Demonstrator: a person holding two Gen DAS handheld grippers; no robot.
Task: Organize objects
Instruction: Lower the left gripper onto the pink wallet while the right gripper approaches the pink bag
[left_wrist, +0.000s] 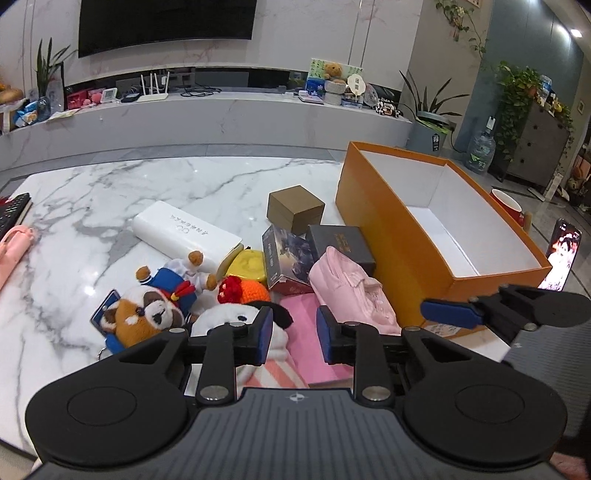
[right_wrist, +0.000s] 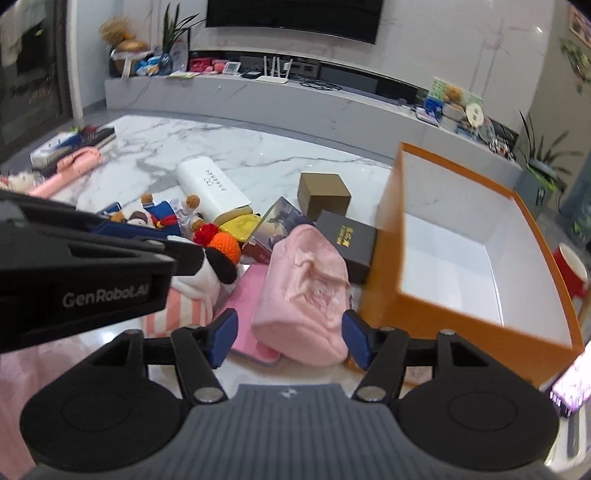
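A heap of small things lies on the marble tabletop (left_wrist: 155, 177), with an open orange box (left_wrist: 388, 229) standing at its 3 o'clock side, white inside and holding nothing I can see.

The left hand-held gripper (left_wrist: 294, 334) hovers low over the near edge of the heap. Its blue pads stand a narrow gap apart with nothing pinched between them; under the gap shows a flat pink pad (left_wrist: 306, 332), and the left pad overlaps a black-and-white plush (left_wrist: 236, 317) in the view, though I cannot tell whether it touches. At 11 o'clock from that plush lies a raccoon plush in blue (left_wrist: 151, 306), and just beyond it an orange and red crocheted ball (left_wrist: 247, 290).

The right hand-held gripper (right_wrist: 289, 338) is spread wider, its pads standing either side of a rolled pink garment (right_wrist: 306, 295). The pads look just clear of the cloth rather than pressing it. The roll lies on the pink pad, its far end against a dark grey box (right_wrist: 349, 240), close beside the orange box's wall.

Further back, at 12 o'clock, sit a small brown cube box (left_wrist: 295, 208), a white oblong case (left_wrist: 181, 234), a yellow item (left_wrist: 249, 264) and a tilted picture box (left_wrist: 284, 258). A red cup (left_wrist: 508, 205) stands beyond the orange box, and a lit phone (left_wrist: 561, 258) leans at its near corner.
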